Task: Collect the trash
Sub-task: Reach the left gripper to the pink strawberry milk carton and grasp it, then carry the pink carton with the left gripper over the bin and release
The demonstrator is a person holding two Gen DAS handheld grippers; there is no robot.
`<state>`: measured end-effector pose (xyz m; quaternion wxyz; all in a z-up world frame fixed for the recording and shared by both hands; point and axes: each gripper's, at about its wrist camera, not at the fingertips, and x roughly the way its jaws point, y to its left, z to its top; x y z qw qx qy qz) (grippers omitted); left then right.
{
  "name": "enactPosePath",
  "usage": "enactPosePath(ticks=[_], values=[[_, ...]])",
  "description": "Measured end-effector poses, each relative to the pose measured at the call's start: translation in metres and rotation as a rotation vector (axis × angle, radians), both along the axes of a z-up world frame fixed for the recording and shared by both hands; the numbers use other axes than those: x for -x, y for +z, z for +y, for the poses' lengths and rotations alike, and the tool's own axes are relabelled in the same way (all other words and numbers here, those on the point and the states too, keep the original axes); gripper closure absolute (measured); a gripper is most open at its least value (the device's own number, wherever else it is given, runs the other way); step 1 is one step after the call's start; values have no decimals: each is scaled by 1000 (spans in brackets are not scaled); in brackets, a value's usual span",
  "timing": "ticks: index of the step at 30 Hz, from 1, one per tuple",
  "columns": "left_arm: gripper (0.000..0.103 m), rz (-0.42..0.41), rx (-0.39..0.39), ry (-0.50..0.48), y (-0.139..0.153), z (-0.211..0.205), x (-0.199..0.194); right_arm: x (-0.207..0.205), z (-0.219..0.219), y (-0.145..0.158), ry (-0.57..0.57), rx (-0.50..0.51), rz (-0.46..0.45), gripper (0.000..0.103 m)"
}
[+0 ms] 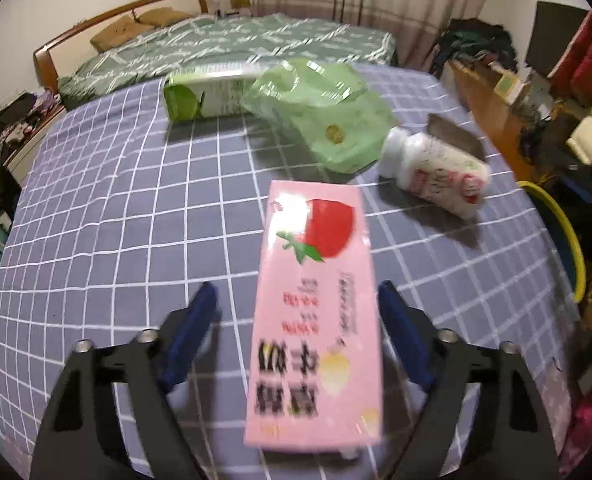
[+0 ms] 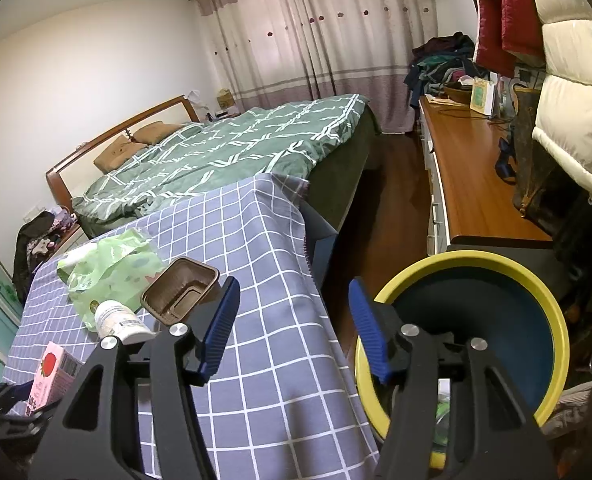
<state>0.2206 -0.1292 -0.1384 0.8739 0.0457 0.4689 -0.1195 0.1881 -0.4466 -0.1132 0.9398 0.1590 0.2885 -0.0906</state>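
A pink strawberry milk carton [image 1: 315, 320] lies on the blue checked tablecloth [image 1: 116, 220] between the fingers of my left gripper [image 1: 296, 308]. A gap shows between the left finger and the carton, so this gripper is open. Farther back lie a green carton [image 1: 200, 92], a crumpled green plastic bag [image 1: 319, 108], a white bottle [image 1: 435, 168] on its side and a brown tray [image 1: 451, 136]. My right gripper [image 2: 294, 308] stands open and empty over the table's right edge, beside a yellow-rimmed bin [image 2: 475, 264]. The right wrist view also shows the pink carton [image 2: 52, 376], the bottle [image 2: 120, 320] and the brown tray [image 2: 180, 292].
A bed with a green quilt [image 2: 224, 148] stands behind the table. A long wooden desk [image 2: 479, 184] runs along the right wall, with jackets [image 2: 567, 92] hanging above it and a clothes pile [image 2: 443, 64] at its far end. A strip of bare floor separates table and desk.
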Motion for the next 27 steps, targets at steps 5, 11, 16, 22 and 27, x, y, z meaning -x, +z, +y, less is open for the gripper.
enactPosePath(ticks=[5,11,16,22,27], values=[[50,-2,-5,-10,-1,-1,-4,0,2,1,12,-3,-4,48],[52,-8,-6,-68,7,-10,12,3,0,2,6,-11,-14,48],[52,-38,4,-154,25,-38,31,14,-9,8,-26,-34,-39,48],[52,-69,6,-290,49,-97,41,54,-31,21,-78,10,-78,48],[52,-75,11,-405,59,-158,40,93,-63,19,-137,47,-62,48]])
